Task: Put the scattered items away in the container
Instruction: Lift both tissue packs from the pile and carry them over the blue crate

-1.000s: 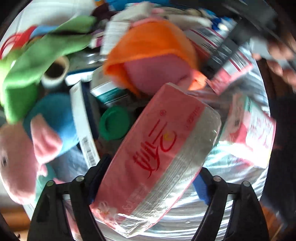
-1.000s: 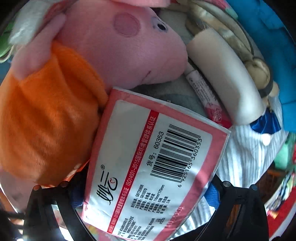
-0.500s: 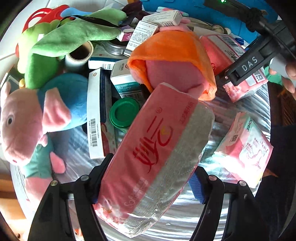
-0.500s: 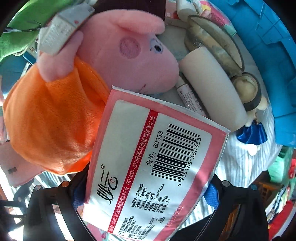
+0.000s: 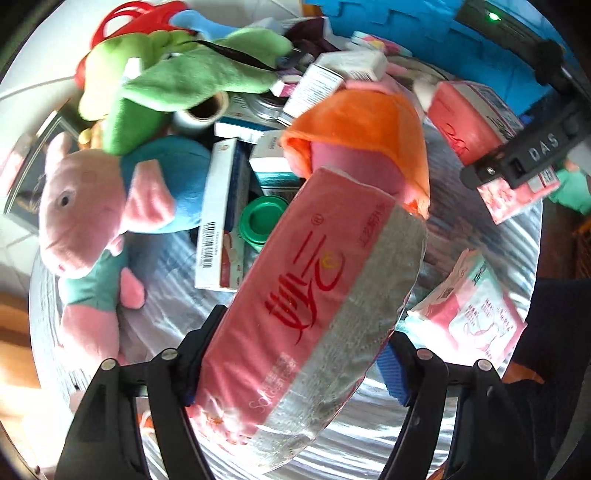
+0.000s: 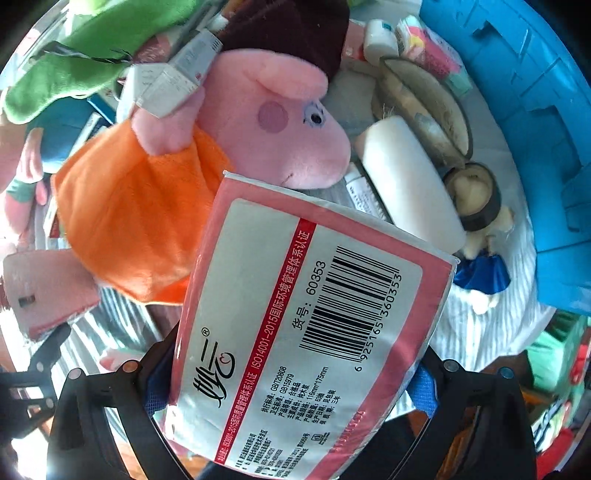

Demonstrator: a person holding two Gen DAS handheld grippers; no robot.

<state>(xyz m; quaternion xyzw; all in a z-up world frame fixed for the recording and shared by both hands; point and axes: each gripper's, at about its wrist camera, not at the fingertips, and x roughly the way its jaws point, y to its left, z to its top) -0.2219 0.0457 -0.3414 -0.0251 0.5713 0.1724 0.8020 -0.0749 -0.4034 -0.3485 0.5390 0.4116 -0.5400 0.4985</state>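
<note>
In the left wrist view my left gripper [image 5: 299,343] is shut on a pink tissue pack [image 5: 321,277] with red lettering, held tilted above the heap. My right gripper [image 6: 295,365] is shut on a second pink tissue pack [image 6: 314,295], barcode side toward the camera. The left wrist view also shows that right gripper [image 5: 517,158] at the upper right, with its pack [image 5: 465,122] below it. A blue plastic container [image 6: 517,92] lies at the upper right of the right wrist view and along the far edge [image 5: 388,29] of the left one.
A heap covers the striped cloth [image 5: 166,295]: a pig plush in orange [image 6: 166,206], a pig plush in blue [image 5: 110,199], a green plush [image 5: 177,81], small boxes [image 5: 221,218], a green lid [image 5: 262,218] and another pink pack [image 5: 476,314]. A white bar [image 6: 410,184] lies beside the container.
Both grippers have risen with their tissue packs, so the heap below looks smaller and more of it shows. The left view has rolled a little.
</note>
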